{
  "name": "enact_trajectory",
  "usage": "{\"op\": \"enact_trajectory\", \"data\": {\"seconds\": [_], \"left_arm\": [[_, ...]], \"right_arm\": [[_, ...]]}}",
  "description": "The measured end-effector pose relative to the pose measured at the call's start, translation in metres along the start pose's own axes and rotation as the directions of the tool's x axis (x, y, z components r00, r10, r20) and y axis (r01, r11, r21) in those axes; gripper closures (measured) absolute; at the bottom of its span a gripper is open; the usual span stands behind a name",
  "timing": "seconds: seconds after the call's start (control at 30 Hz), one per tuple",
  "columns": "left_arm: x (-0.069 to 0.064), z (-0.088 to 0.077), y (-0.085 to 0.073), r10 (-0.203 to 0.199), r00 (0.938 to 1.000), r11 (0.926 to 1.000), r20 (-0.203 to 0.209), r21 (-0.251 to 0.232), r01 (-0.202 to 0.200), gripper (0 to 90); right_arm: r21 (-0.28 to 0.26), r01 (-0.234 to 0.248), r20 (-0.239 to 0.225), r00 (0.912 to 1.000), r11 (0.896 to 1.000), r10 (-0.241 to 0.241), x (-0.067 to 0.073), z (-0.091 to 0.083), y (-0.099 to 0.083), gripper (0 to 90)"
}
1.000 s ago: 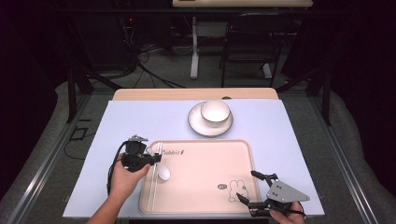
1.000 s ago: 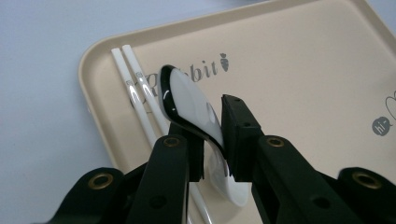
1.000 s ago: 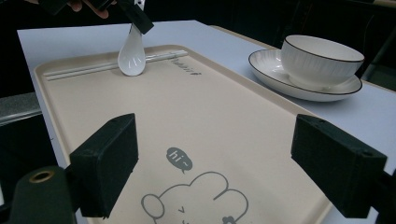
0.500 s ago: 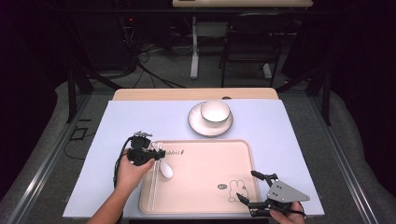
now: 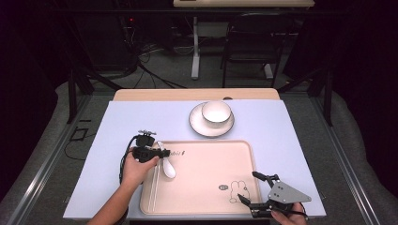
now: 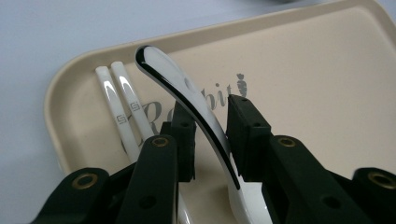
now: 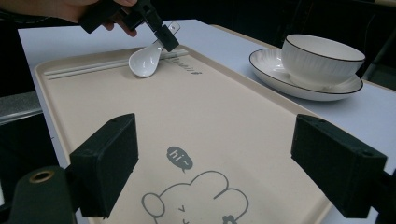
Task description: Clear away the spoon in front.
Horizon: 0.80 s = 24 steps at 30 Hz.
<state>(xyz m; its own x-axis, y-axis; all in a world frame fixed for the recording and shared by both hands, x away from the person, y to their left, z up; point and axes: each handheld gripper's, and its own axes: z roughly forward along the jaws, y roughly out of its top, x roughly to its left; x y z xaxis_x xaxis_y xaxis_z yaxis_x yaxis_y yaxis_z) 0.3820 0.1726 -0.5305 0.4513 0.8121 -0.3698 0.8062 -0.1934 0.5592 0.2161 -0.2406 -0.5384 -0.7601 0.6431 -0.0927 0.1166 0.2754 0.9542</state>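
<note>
A white ceramic spoon (image 5: 168, 168) lies with its bowl on the beige tray (image 5: 211, 159), near the tray's left edge. Its handle (image 6: 187, 98) rises between the jaws of my left gripper (image 6: 211, 119). Those jaws have just been opening, and a small gap shows between the left pad and the handle. In the right gripper view the spoon (image 7: 145, 59) rests on the tray (image 7: 210, 107) under the left gripper (image 7: 163, 37). My right gripper (image 5: 248, 187) hovers wide open over the tray's near right corner, with nothing between its jaws (image 7: 224, 154).
Two white chopsticks (image 6: 119, 102) lie side by side along the tray's left rim, just beside the spoon. A white bowl (image 5: 216, 112) stands on a saucer (image 5: 199, 125) beyond the tray's far edge. The pale blue mat (image 5: 117, 126) covers the tabletop.
My left hand has moved a little to the right and down with the spoon. Its jaws have parted around the handle. The right gripper has stayed where it was.
</note>
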Motion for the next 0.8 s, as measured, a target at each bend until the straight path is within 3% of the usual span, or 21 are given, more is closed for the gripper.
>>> {"op": "enact_trajectory", "data": {"seconds": [0.13, 0.4, 0.8], "left_arm": [[0.003, 0.0024, 0.0007, -0.052, 0.9958, 0.9986, 0.075, 0.007, 0.052, 78.4], [-0.0008, -0.0013, 0.0047, -0.067, 0.9915, 0.9975, 0.112, 0.026, 0.065, 84.0], [0.004, 0.0082, 0.0024, -0.045, 0.9968, 0.9978, 0.066, 0.052, 0.042, 79.9]], "right_arm": [[0.0, 0.001, 0.001, 1.0, 1.0, -0.001, -0.0001, 0.0, 0.0, 14.5], [0.0, -0.001, 0.0, 1.0, 1.0, 0.001, -0.0001, 0.0, 0.0, 14.5], [0.0, 0.001, 0.0, 1.0, 1.0, -0.001, -0.0002, -0.0001, 0.0, 14.5]]}}
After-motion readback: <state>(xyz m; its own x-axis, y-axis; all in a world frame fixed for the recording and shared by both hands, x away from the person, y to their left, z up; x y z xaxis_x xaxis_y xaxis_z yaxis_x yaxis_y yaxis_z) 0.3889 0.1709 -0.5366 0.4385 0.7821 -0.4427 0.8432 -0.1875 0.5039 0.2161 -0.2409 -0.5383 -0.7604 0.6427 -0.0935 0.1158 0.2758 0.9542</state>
